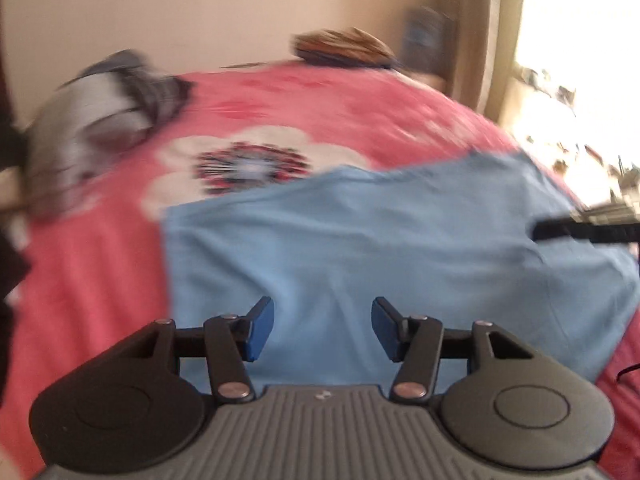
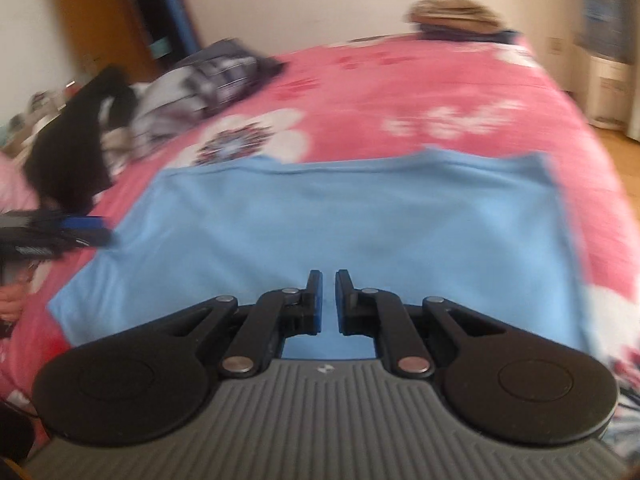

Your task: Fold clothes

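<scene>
A light blue garment (image 1: 360,240) (image 2: 340,220) lies spread flat on the pink flowered bedcover (image 1: 100,280) (image 2: 400,92). My left gripper (image 1: 323,320) hovers over its near part, open, with nothing between the blue pads. My right gripper (image 2: 328,288) sits low over the garment's near edge, its fingers drawn almost together with only a thin slit and no cloth pinched. The right gripper (image 1: 580,232) also shows over the garment's right side in the left wrist view. In the right wrist view the left gripper (image 2: 72,232) shows at the garment's left edge. Both views are motion-blurred.
A heap of grey and striped clothes (image 1: 100,120) (image 2: 192,84) lies at the bed's far left, with a black garment (image 2: 76,140) beside it. A brown folded stack (image 1: 340,50) (image 2: 452,14) rests at the far edge. A wooden cabinet (image 2: 100,12) stands left; wooden floor (image 2: 624,168) right.
</scene>
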The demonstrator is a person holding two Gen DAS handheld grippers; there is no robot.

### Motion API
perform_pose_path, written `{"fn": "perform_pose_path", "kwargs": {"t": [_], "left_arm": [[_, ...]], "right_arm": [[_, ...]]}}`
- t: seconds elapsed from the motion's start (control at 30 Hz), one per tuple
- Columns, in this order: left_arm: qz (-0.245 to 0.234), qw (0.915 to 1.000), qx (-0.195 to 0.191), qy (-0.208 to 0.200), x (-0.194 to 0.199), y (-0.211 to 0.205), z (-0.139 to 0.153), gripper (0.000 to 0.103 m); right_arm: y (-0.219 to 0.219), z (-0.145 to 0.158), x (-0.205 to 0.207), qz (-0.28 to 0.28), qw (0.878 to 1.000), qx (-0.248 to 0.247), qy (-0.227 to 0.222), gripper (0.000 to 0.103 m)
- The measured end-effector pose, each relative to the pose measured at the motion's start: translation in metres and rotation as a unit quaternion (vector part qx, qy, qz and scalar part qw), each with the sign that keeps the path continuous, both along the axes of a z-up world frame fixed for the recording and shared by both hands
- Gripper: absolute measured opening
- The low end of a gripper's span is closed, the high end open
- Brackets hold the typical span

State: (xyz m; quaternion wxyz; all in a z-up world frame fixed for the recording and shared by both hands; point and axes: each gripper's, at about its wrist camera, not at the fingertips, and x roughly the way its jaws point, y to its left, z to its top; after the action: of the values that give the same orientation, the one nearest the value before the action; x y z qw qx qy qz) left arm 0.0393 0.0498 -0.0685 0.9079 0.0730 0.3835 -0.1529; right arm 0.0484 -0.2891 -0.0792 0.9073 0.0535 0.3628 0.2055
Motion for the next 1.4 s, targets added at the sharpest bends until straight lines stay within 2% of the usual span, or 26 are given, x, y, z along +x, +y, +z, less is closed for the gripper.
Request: {"fn": "perform_pose_path", "kwargs": {"t": [0.07,0.13,0.2,0.33,0.4,0.47,0.57,0.63,0.7,0.83,0.93,0.97,1.1,1.2,1.27,1.3,1.33,1.37,1.4], "left_arm": [[0.028,0.9994,0.017,0.007,0.011,0.007,-0.012,0.057],[0.067,0.9977,-0.002,0.008,0.018,0.031,-0.011,0.056],[0.111,0.9938,0.005,0.004,0.023,0.054,-0.008,0.054],[0.17,0.9854,-0.01,-0.006,0.032,0.088,0.004,0.057],[0.17,0.9847,-0.034,-0.019,0.034,0.088,0.012,0.057],[0.142,0.9882,-0.055,-0.022,0.037,0.073,0.016,0.057],[0.102,0.991,-0.086,0.016,0.054,0.048,0.007,0.059],[0.098,0.9906,-0.086,0.041,0.069,0.038,-0.005,0.059],[0.113,0.9898,-0.079,0.035,0.079,0.043,-0.011,0.058],[0.156,0.9828,-0.098,0.021,0.087,0.07,-0.007,0.056],[0.178,0.9811,-0.076,-0.001,0.086,0.075,0.002,0.057],[0.18,0.981,-0.07,-0.011,0.084,0.073,0.006,0.058],[0.14,0.9858,-0.087,-0.035,0.075,0.051,0.017,0.061],[0.11,0.9922,-0.058,-0.008,0.087,0.03,0.005,0.064],[0.131,0.991,-0.023,0.011,0.099,0.026,-0.008,0.063],[0.146,0.9888,-0.025,0.014,0.102,0.03,-0.01,0.061],[0.162,0.9858,-0.042,0.013,0.103,0.037,-0.008,0.058],[0.177,0.9828,-0.054,0.009,0.102,0.044,-0.004,0.058],[0.191,0.9797,-0.061,0.002,0.1,0.051,0.003,0.059]], "right_arm": [[0.008,-0.002,0.005,0.016,1.0,-0.003,-0.004,0.007],[0.017,-0.004,0.009,0.033,0.999,-0.006,-0.008,0.007],[-0.007,-0.006,0.011,-0.005,1.0,-0.018,-0.01,0.007],[-0.069,-0.003,0.012,-0.105,0.994,-0.01,-0.002,0.007],[-0.072,0.002,0.011,-0.109,0.994,-0.008,-0.013,0.007],[-0.067,0.005,0.012,-0.098,0.995,0.001,-0.02,0.007],[-0.039,0.001,0.026,-0.044,0.999,0.017,-0.018,0.007],[-0.028,-0.006,0.04,-0.024,0.999,0.021,-0.011,0.007],[-0.025,-0.013,0.054,-0.019,1.0,0.02,-0.005,0.006],[-0.063,-0.017,0.074,-0.088,0.996,0.016,-0.008,0.001],[-0.094,-0.009,0.077,-0.153,0.988,0.001,-0.022,0.007],[-0.098,-0.007,0.076,-0.159,0.987,0.008,-0.024,0.007],[-0.09,-0.004,0.073,-0.13,0.99,0.042,-0.023,0.007],[-0.077,-0.009,0.082,-0.101,0.993,0.051,-0.017,0.007],[-0.087,-0.016,0.094,-0.144,0.989,0.045,-0.002,0.005],[-0.093,-0.02,0.1,-0.167,0.985,0.041,0.005,0.004],[-0.1,-0.017,0.099,-0.192,0.981,0.039,0.004,0.0],[-0.108,-0.013,0.096,-0.218,0.975,0.038,0.0,0.0],[-0.115,-0.01,0.094,-0.243,0.969,0.036,-0.003,0.005]]}}
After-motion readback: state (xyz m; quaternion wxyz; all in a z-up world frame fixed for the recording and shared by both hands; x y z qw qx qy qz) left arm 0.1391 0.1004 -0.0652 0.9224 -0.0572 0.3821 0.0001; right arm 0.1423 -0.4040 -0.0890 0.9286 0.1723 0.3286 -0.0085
